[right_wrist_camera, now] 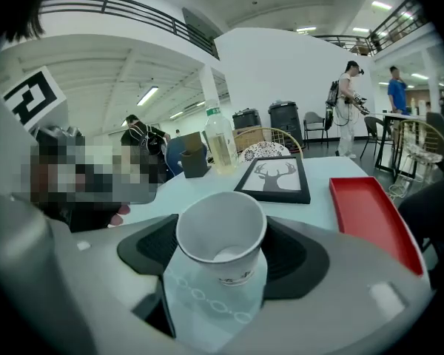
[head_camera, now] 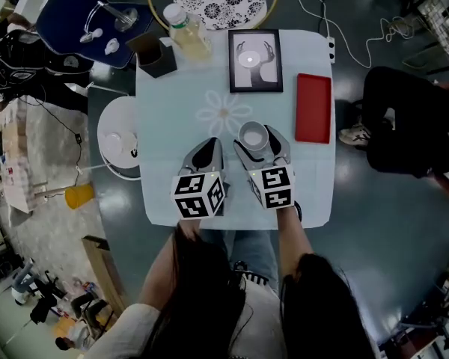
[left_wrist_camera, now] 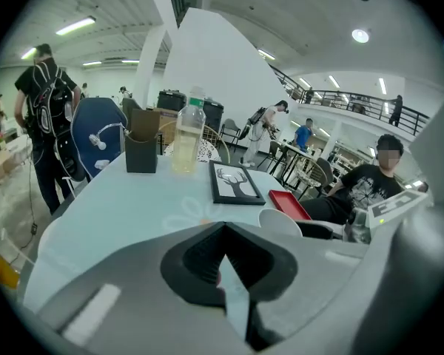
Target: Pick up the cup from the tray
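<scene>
On pale-clothed table (head_camera: 172, 103), red tray (head_camera: 313, 108) lies at 2 o'clock from me, nothing on it. Left gripper (head_camera: 208, 152) at 11 o'clock, jaws narrow, nothing between. Right gripper (head_camera: 259, 148) at 12 o'clock, jaws wide, clamped on white paper cup (right_wrist_camera: 221, 231); cup upright, off tray, well left of it. To do it well: squeeze lightly so thin wall won't buckle, hold rim level, lift straight, left gripper clear.
</scene>
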The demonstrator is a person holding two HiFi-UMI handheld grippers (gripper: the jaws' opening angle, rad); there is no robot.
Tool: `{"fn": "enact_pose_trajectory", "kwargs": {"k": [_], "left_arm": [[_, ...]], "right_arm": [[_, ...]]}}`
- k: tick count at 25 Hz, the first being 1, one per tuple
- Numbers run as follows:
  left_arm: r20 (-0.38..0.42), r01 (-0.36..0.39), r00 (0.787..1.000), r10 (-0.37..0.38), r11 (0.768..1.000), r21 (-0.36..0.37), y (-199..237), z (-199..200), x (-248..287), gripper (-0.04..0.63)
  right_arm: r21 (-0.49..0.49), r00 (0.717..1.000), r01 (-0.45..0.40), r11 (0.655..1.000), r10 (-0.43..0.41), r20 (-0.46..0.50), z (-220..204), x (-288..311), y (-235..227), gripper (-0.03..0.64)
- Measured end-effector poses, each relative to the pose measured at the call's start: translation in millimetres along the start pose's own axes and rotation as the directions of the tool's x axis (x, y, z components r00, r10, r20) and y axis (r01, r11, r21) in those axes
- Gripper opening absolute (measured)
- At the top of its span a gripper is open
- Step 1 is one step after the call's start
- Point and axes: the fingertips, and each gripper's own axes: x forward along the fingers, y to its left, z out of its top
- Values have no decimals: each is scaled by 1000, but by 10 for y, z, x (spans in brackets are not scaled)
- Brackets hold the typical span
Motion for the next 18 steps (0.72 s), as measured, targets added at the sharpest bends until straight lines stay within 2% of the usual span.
{"fn": "enact_pose_trajectory", "kwargs": {"k": [2, 5, 7, 12, 18], "left_arm": [[13, 12, 1000, -12, 1000, -4, -22, 50, 7, 1], [12, 24, 1000, -24, 1000, 16, -56, 62, 37, 2], [7, 35, 999, -35, 999, 9, -71, 44, 44, 0], [4, 58, 998, -58, 998, 23, -162, 10, -14, 1], [57, 122, 990, -125, 991, 63, -330, 205, -219, 2]], "right_arm": [[-7, 1000, -15, 1000, 15, -5, -19, 7, 16, 371], [41, 999, -38, 998, 37, 25, 0, 0, 11, 457], [60, 998, -47, 997, 44, 54, 62, -21, 2, 480], [63, 994, -57, 996, 51, 95, 223, -157, -9, 495], [50, 989, -43, 998, 35, 142, 456, -453, 37, 505]]}}
